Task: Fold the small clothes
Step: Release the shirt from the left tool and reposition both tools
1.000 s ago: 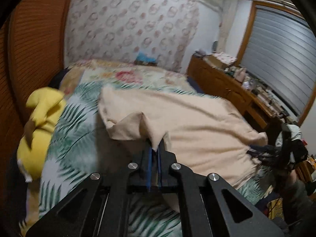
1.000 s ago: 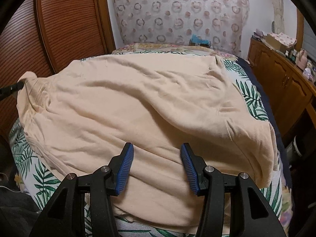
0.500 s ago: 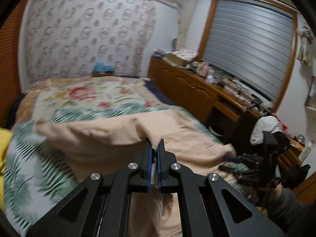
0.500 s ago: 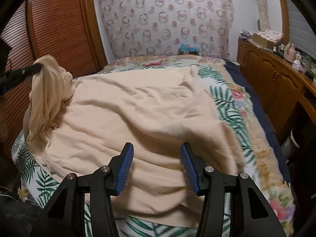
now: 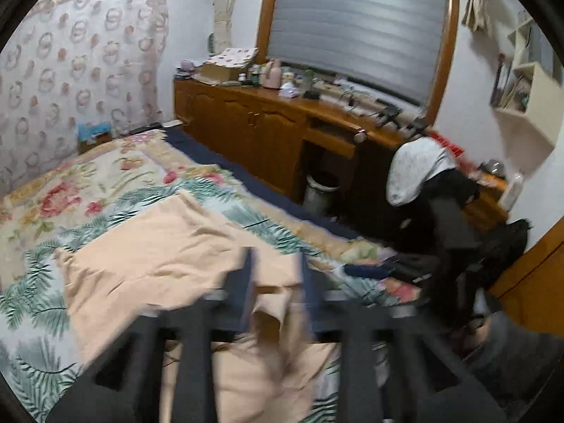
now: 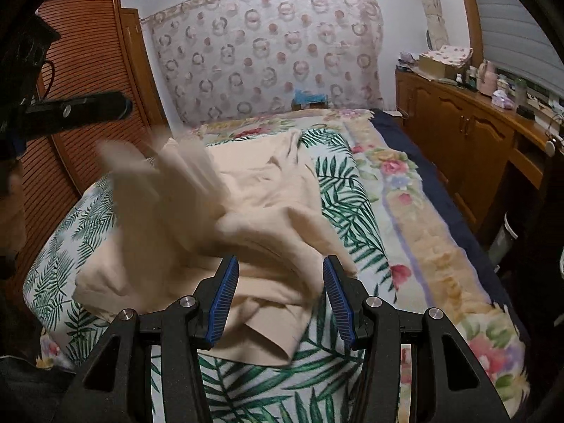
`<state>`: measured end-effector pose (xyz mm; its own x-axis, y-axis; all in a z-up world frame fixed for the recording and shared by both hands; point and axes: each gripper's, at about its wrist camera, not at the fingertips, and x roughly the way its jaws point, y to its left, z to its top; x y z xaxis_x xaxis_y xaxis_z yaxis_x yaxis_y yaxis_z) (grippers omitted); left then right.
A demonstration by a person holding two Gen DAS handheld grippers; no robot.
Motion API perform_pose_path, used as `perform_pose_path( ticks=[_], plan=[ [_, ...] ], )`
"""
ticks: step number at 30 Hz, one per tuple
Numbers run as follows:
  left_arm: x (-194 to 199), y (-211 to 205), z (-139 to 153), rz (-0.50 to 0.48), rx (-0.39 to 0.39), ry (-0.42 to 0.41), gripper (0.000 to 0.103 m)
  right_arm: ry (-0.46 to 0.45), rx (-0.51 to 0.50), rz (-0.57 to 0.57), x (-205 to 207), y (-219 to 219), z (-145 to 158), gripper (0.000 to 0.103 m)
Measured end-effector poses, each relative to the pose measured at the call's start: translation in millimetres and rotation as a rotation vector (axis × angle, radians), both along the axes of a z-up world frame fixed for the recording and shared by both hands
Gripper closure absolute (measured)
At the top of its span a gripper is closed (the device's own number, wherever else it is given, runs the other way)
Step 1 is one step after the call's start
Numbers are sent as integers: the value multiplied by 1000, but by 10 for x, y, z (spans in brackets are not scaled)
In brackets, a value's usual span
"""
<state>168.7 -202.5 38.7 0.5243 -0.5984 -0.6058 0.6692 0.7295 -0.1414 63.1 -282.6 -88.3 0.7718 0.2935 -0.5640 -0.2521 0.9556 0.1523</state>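
Over on the left, the left gripper is opening its fingers, a flap of the soft peach cotton garment between them, probably slipping free; blur hides the contact. The garment lies half-folded on the palm-leaf and floral bedspread: light, limp, best pinched at a hem or corner. The right gripper, fingers parted and empty, hovers over its near edge. Only the left view shows the wooden sideboard under the grey blind.

We find open bedspread right of the heaped peach garment, wooden cabinet bounding the bed's right side, louvred wardrobe crowding its left, patterned headboard drape closing the far end
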Motion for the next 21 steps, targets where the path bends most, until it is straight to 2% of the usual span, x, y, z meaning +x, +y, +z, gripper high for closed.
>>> perform_pose_path(
  ticks=[2, 5, 14, 21],
  plan=[
    [-2, 158, -33, 30, 7, -8, 37, 0, 4, -1, -16, 12, 1, 51],
    [29, 363, -97, 86, 28, -12, 27, -7, 7, 1, 29, 10, 112, 51],
    [155, 1079, -568, 247, 127, 36, 26, -52, -28, 34, 104, 85, 254, 51],
    [292, 1411, -910, 323, 150, 108, 26, -45, -70, 87, 317, 281, 258, 51]
  ],
)
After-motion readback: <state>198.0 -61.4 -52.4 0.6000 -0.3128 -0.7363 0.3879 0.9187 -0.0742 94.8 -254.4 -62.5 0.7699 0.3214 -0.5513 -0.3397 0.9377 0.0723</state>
